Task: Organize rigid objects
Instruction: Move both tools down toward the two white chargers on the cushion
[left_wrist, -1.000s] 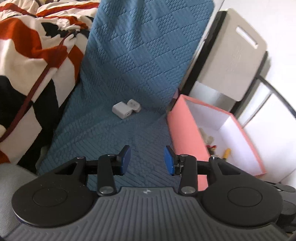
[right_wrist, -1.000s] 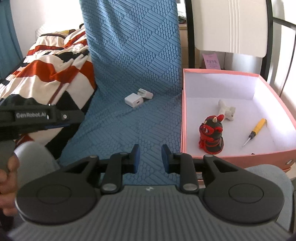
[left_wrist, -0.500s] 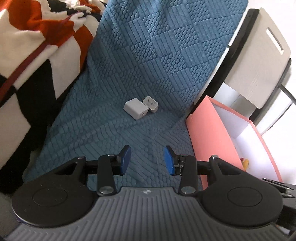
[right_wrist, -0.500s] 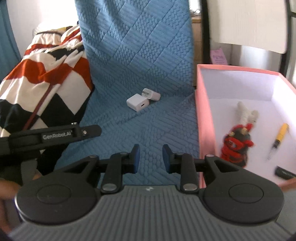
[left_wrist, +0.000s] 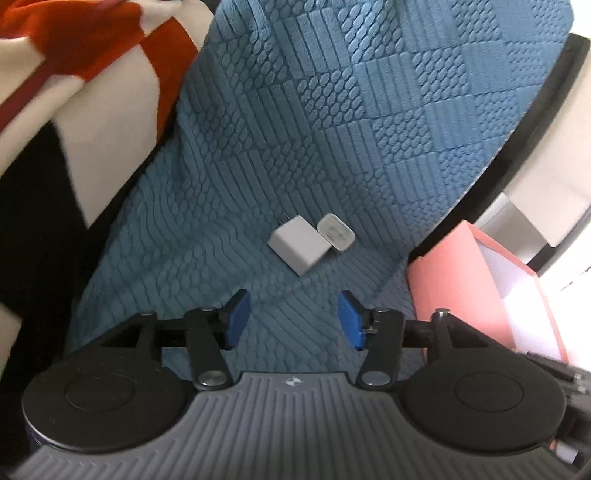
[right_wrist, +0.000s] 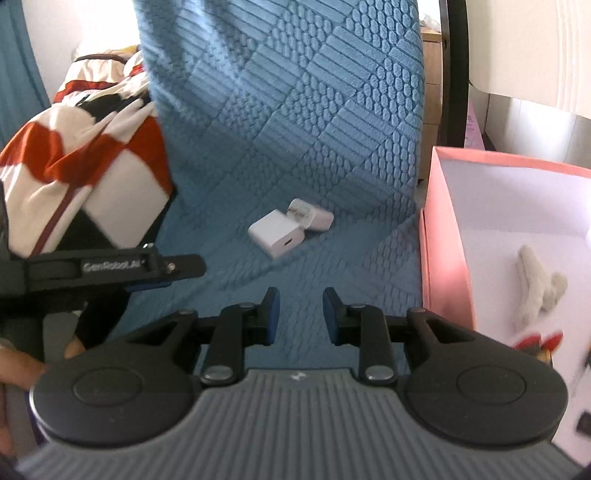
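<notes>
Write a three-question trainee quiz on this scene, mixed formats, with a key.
1. True or false: the two white chargers touch each other on the blue mat.
2. The left gripper is: A) open and empty B) shut on a charger C) inside the pink box.
3. Fill in: seen from the right gripper, the pink box lies to the chargers' ____.

Key: 1 true; 2 A; 3 right.
</notes>
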